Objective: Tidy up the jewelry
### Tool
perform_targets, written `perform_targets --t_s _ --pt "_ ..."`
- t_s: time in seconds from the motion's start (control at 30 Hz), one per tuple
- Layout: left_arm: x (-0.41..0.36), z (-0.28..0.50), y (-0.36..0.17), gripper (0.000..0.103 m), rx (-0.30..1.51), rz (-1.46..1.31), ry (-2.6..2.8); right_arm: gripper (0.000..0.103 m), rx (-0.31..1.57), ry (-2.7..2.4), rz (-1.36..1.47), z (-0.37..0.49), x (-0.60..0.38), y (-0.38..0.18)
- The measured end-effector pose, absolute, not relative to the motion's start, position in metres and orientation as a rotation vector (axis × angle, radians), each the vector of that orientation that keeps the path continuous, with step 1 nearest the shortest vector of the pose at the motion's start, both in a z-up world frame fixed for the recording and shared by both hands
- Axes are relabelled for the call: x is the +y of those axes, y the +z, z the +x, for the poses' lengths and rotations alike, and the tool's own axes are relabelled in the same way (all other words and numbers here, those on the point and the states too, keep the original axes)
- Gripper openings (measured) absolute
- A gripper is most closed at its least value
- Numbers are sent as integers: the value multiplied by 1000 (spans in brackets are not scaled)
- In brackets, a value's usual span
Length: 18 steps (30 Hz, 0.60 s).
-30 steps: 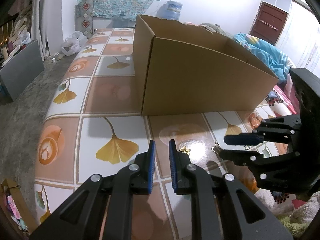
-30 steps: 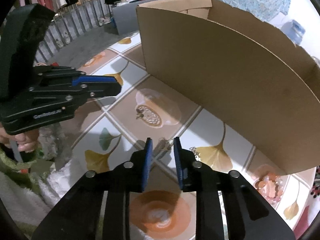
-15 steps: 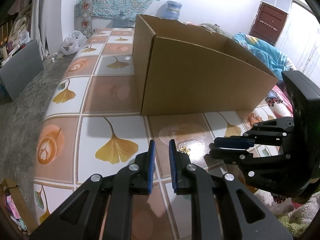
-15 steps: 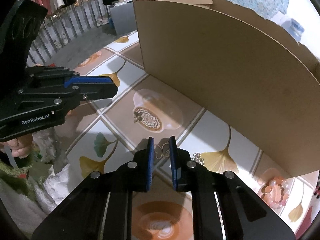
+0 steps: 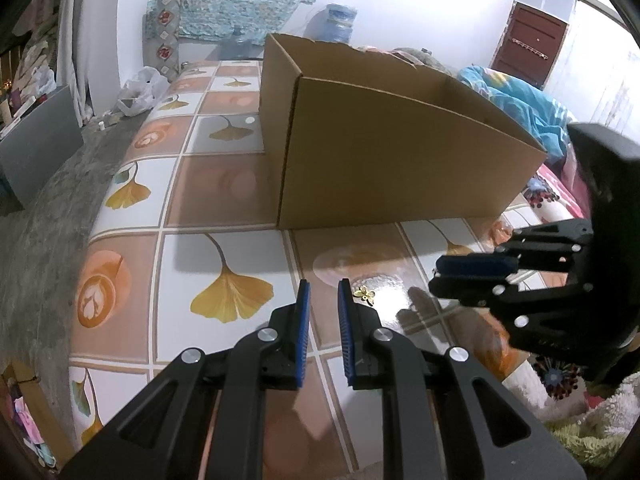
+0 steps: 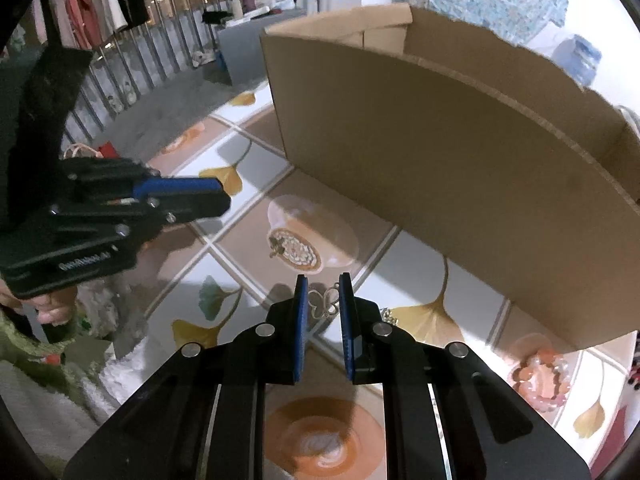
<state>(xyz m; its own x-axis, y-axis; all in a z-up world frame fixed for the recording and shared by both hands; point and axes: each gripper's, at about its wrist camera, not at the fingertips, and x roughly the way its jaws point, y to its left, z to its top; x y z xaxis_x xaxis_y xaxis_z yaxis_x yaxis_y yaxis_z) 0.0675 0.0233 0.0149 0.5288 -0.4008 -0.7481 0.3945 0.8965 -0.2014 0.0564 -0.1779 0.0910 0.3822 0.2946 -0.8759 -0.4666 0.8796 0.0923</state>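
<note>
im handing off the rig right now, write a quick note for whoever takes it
Left gripper: jaws slightly apart, holding nothing, hovering over the tiled table.
Right gripper: jaws narrowly apart around the butterfly-shaped piece; grip not confirmed.
Gold flower piece and pink bead bracelet lie on the table, outside the cardboard box.
Box contents not visible. Left: get these pieces into the box.
</note>
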Motion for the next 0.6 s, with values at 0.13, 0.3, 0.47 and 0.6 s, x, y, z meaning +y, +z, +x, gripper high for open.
perform_targets --t_s 0.13,0.3,0.47,0.6 --pt "17 66 14 13 904 8 -502 13 1045 486 -164 50 -183 104" --pt "1 69 7 26 951 50 -542 13 1027 472 -128 43 -192 112" --pt "-10 72 3 28 976 86 -565 13 1017 458 -88 39 -204 114" --pt "-19 80 -1 28 999 118 -561 13 1006 455 -55 39 -210 115"
